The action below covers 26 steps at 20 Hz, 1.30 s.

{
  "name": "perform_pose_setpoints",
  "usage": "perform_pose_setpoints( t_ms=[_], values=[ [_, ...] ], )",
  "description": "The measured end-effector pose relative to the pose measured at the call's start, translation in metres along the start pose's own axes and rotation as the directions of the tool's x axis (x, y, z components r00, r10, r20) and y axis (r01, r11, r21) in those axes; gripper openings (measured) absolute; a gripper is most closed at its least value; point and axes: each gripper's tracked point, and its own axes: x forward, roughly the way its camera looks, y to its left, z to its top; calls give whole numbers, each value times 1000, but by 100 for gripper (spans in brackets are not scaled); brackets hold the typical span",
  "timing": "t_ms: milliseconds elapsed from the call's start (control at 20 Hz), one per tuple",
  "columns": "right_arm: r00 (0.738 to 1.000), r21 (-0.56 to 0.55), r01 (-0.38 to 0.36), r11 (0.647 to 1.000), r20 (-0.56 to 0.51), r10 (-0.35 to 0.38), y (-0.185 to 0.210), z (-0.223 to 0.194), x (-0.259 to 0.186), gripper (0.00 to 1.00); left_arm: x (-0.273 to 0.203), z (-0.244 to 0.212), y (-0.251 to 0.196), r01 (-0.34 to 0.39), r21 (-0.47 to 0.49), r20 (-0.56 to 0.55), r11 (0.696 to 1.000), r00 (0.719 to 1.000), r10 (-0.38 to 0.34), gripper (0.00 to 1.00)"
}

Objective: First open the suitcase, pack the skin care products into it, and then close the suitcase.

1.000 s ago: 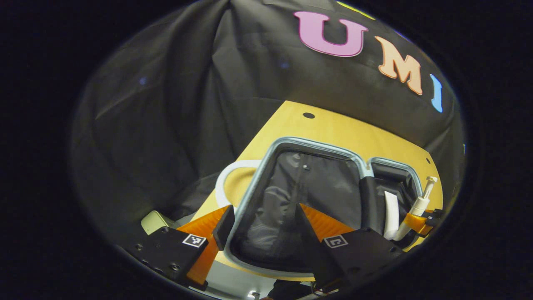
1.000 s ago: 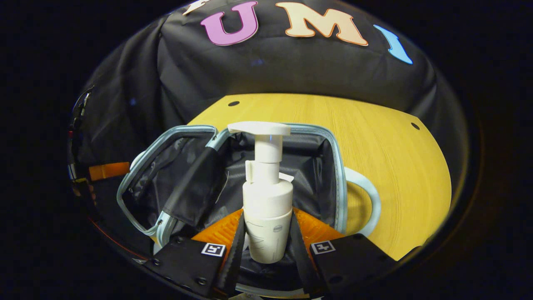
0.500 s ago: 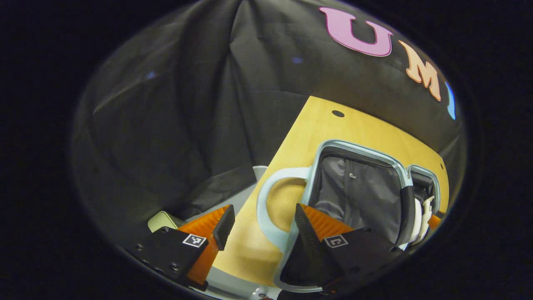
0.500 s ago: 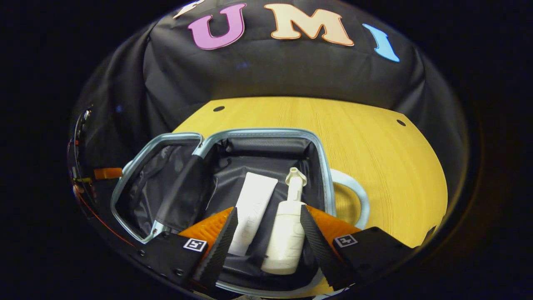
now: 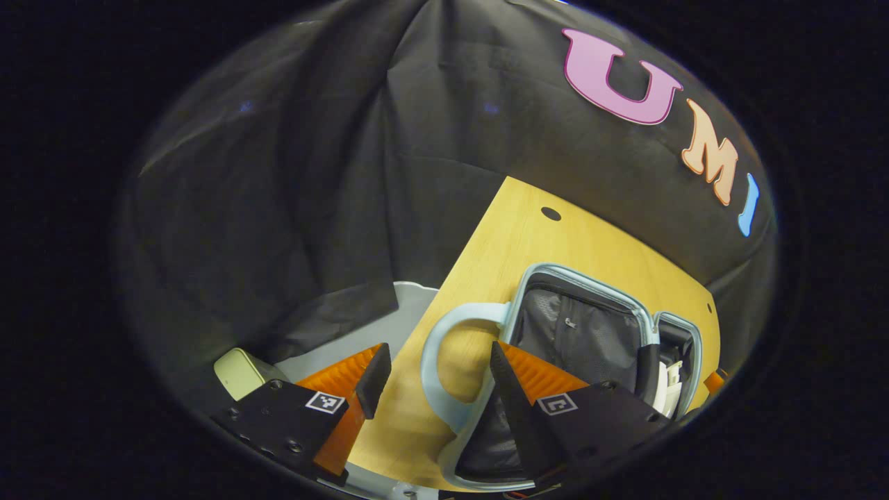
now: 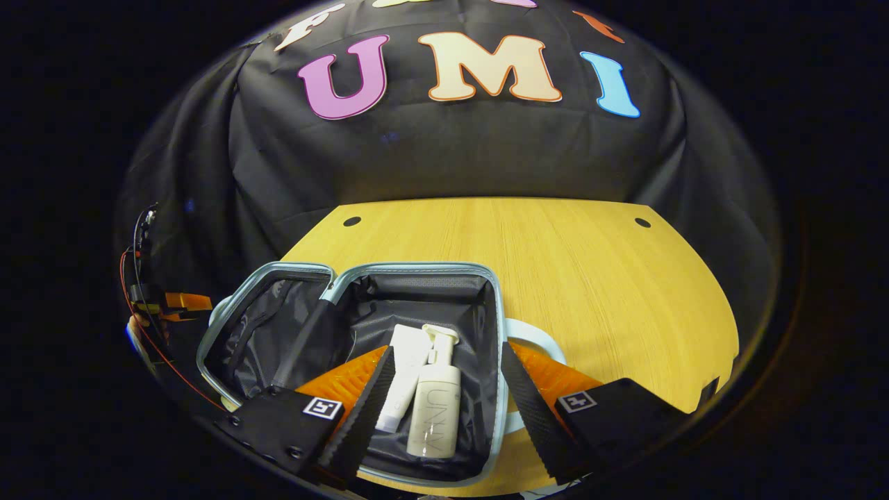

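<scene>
Pump bottle (image 6: 435, 410) in suitcase (image 6: 417, 267), between spread right gripper (image 6: 444, 399) fingers, untouched.

Pump bottle (image 6: 434, 410) now released, apparently.

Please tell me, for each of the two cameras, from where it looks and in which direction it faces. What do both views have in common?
Left gripper view: rides on the left gripper, looks along its open fingers over the suitcase handle at the table's left edge.
Right gripper view: rides on the right gripper, looks down into the open suitcase at the pump bottle and tube; its open fingers show.
Shared: suitcase, table, booth wall.
</scene>
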Motion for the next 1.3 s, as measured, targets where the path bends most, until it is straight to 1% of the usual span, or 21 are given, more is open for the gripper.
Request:
perform_pose_setpoints(
  t_ms=[50, 250, 350, 400, 450, 550, 600, 700, 750, 800, 900, 950, 1000, 1100, 1300],
  values=[
    [1000, 1, 8, 1000, -1, -8, -2, -2, 0, 96, 7, 0, 1, 1, -5, -14, 1000, 1000, -1, 85],
    [1000, 11, 21, 1000, 2, -21, -6, -2, -3, 97, 35, -24, 6, -14, 1, -132, 1000, 991, 14, 86],
    [1000, 12, 25, 1000, 6, -25, -6, 1, -4, 97, 47, -24, 10, -11, 0, -146, 1000, 989, 11, 87],
    [1000, 12, 28, 1000, 13, -28, -7, 4, -6, 97, 51, -30, 13, -16, 2, -166, 1000, 986, 16, 80],
    [999, 13, 30, 999, 20, -30, -8, 6, -6, 96, 54, -35, 15, -18, 5, -184, 1000, 983, 18, 71],
    [999, 14, 33, 999, 32, -33, -10, 11, -7, 96, 61, -44, 6, 2, -20, -214, 1000, 977, -6, 32],
    [999, 15, 32, 999, 38, -33, -11, 14, -9, 96, 60, -42, 5, 16, -4, -216, 1000, 976, -16, 12],
    [999, 17, 25, 1000, 45, -25, -12, 17, -10, 96, 48, -31, 0, 25, 28, -196, 999, 980, -19, 4],
    [999, 14, 21, 1000, 50, -21, -12, 17, -9, 96, 37, -30, -9, 44, 35, -210, 998, 977, -36, 1],
    [998, 11, 16, 1000, 55, -17, -13, 19, -10, 96, 26, -22, -14, 52, 45, -191, 998, 981, -43, 0],
    [998, 4, -9, 1000, 68, 9, -9, 23, -10, 96, 4, 0, -22, 71, 81, -131, 994, 990, -60, 0],
    [997, -6, -23, 1000, 75, 23, -6, 27, -9, 96, -11, 16, -31, 87, 87, -67, 992, 994, -81, 0],
    [996, -18, -37, 999, 83, 38, -4, 30, -9, 97, -28, 25, -43, 118, 92, -33, 989, 993, -115, 0],
    [990, -37, -76, 996, 112, 80, 0, 35, -11, 96, -65, 43, -71, 154, 95, 17, 984, 988, -156, 0],
    [969, -61, -148, 987, 192, 157, -8, 54, -26, 97, -119, 57, -121, 179, 137, 92, 974, 977, -193, 0]
  ],
)
